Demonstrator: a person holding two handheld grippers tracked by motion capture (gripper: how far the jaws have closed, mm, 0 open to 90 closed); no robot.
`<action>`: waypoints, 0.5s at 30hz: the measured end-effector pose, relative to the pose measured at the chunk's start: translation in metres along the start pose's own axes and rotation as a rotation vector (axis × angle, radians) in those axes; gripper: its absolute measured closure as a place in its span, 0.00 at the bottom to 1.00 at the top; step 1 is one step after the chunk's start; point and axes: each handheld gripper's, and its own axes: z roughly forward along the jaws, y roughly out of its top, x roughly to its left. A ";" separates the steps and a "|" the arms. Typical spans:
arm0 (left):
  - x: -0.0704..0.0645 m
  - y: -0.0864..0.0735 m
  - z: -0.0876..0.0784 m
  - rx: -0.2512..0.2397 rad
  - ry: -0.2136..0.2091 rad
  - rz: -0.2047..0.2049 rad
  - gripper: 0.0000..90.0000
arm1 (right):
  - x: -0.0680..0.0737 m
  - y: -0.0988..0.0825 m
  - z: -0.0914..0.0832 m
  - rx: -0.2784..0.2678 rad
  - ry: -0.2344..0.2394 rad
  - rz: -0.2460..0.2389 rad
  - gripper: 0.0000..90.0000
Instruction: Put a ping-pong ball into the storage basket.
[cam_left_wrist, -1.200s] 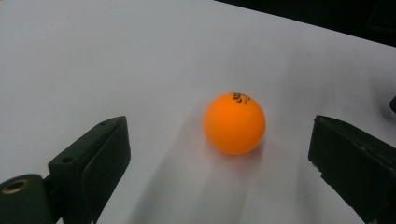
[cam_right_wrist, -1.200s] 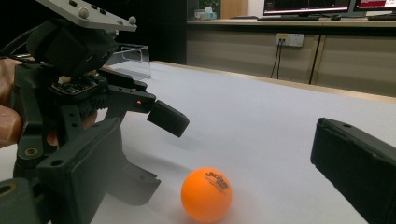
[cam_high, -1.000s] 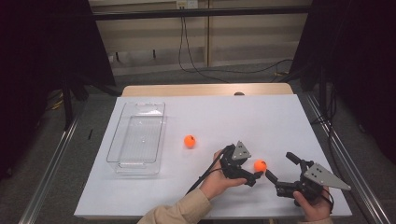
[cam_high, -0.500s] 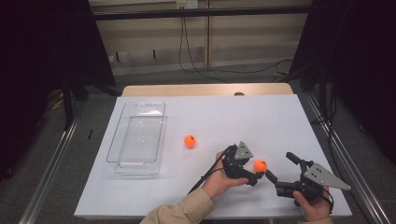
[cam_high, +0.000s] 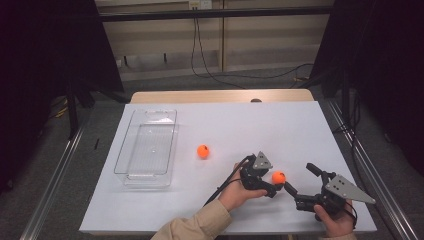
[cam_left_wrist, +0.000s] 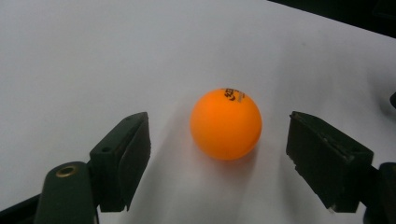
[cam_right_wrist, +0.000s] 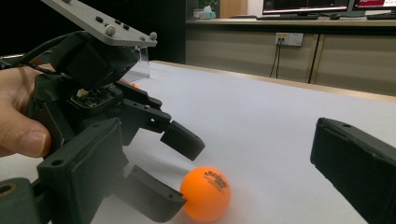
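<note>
Between the left gripper's (cam_high: 274, 186) jaws, which have just been closing but are not yet pressed on it, an orange ball (cam_left_wrist: 226, 124) is seen resting on the white surface (cam_high: 300, 130); the right gripper (cam_high: 299, 182) is held spread just beside.

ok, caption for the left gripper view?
Left tool closing around an orange ball on the white table, pads not yet touching.

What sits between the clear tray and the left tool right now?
In the high view, one orange ball lies on the white tabletop between the clear tray and the left tool; the rest is bare.
</note>
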 end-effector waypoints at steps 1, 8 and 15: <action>0.000 0.001 0.001 0.003 -0.002 0.001 0.25 | 0.000 0.000 0.000 0.000 0.000 0.000 0.03; -0.002 0.004 0.007 0.025 -0.001 0.006 0.30 | -0.001 0.000 0.000 -0.002 -0.001 -0.001 0.03; -0.001 0.005 0.009 0.029 -0.003 0.005 0.34 | 0.000 0.000 0.000 0.001 -0.002 0.000 0.03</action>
